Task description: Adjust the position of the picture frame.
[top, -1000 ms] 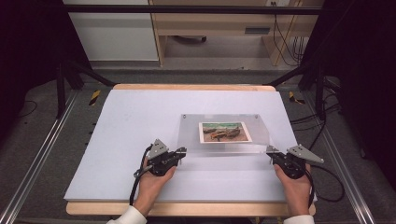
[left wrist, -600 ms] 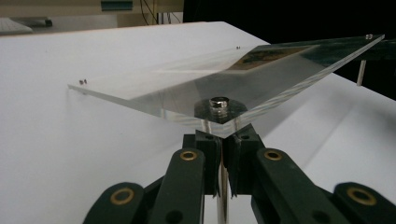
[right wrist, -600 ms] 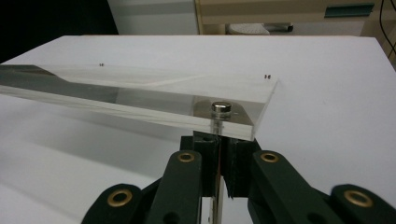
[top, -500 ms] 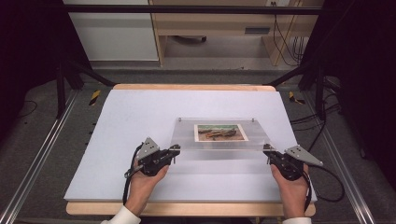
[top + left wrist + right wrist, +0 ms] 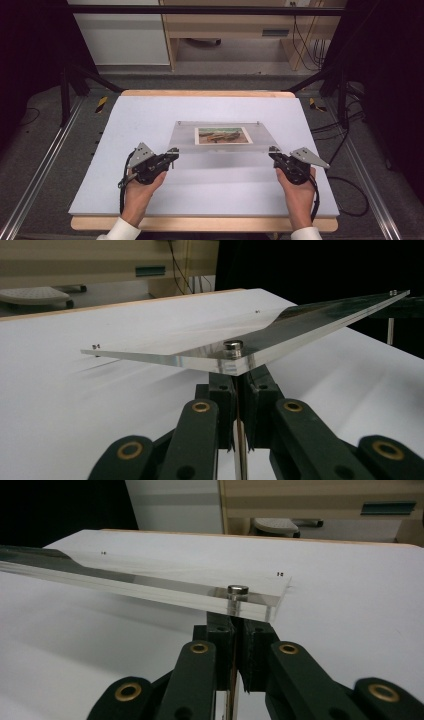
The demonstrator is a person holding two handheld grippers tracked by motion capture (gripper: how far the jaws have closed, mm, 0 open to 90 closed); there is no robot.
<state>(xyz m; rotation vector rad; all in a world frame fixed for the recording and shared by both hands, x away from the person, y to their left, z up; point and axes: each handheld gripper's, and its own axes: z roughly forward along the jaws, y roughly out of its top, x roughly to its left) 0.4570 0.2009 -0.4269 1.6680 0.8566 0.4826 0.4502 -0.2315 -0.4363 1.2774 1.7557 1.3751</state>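
Note:
A clear acrylic picture frame [image 5: 222, 145] with a small landscape photo [image 5: 223, 135] in it hangs level a little above the white table cover [image 5: 145, 120]. My left gripper [image 5: 173, 153] is shut on its near left corner, just under the metal stud [image 5: 233, 345]. At the near right corner, my right gripper [image 5: 273, 151] is shut below the stud [image 5: 238, 589] there. In the left gripper view the frame [image 5: 190, 350] runs off to the right above my gripper [image 5: 239, 382]. In the right gripper view the frame [image 5: 150, 582] runs off to the left above my gripper [image 5: 239, 622].
The table's wooden edge [image 5: 200, 223] runs along the front. Metal rails [image 5: 45, 165] flank the table on both sides. A wooden desk [image 5: 235, 25] and cables stand behind it. Yellow-black markers [image 5: 101, 103] lie on the floor at the far corners.
Both hands have carried the frame to the left and a little upward; the photo now sits nearer the table's middle. Both grips are unchanged.

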